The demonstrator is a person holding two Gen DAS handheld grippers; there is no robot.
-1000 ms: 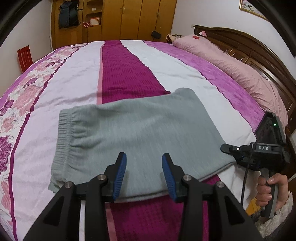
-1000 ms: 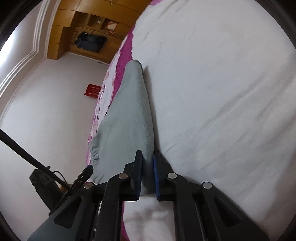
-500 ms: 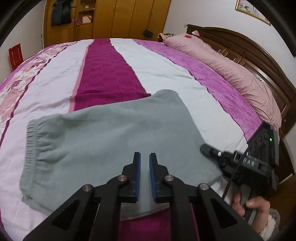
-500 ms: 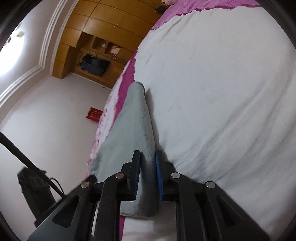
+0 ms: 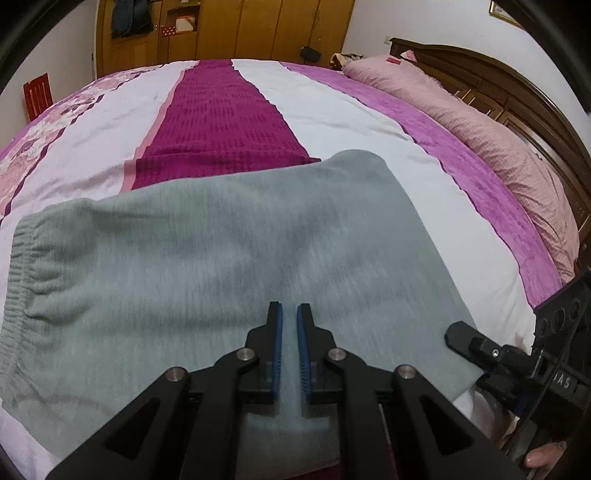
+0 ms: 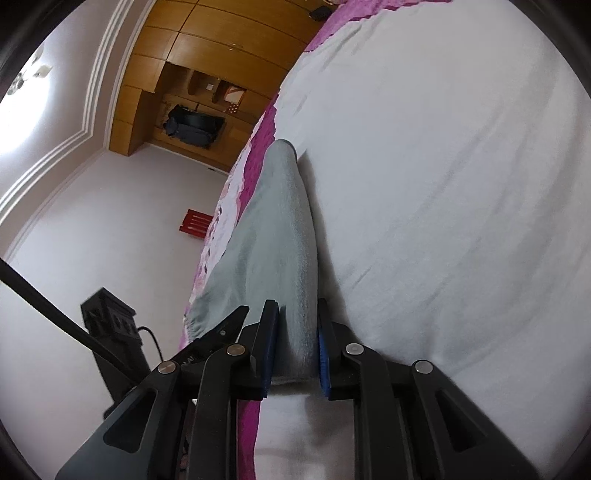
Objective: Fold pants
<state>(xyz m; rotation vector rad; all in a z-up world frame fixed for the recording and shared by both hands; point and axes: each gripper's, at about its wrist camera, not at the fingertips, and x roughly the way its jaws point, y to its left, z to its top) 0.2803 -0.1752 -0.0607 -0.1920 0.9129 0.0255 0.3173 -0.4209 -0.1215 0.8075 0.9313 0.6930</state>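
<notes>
The grey pants [image 5: 229, 266] lie folded and flat across the near part of the bed, over the bedspread [image 5: 221, 114] with its white, magenta and floral stripes; the gathered elastic waistband [image 5: 18, 266] is at the left in the left wrist view and the rounded far corner of the fabric points toward the middle of the bed. In the right wrist view the pants [image 6: 280, 236] appear edge-on, a long grey ridge lying against the white stripe of the bedspread [image 6: 443, 184]. The left gripper [image 5: 289, 314] hangs over the near edge of the pants with its blue pads nearly together, only a narrow slit between them; grey cloth shows through that slit, but whether the pads pinch any of it cannot be told. The right gripper [image 6: 295, 325] is at the right-hand corner of the pants with the fabric's edge running between its fingers, which stand a little apart; the cloth fills the gap and both pads appear to press on it. From the left wrist view the right gripper [image 5: 465, 338] is seen at the lower right, touching that same corner, with part of a hand [image 5: 543, 456] below it. A pink pillow [image 5: 480, 129] lies along the dark wooden headboard [image 5: 517, 85], and a wooden wardrobe [image 5: 229, 29] stands beyond the foot of the bed.
</notes>
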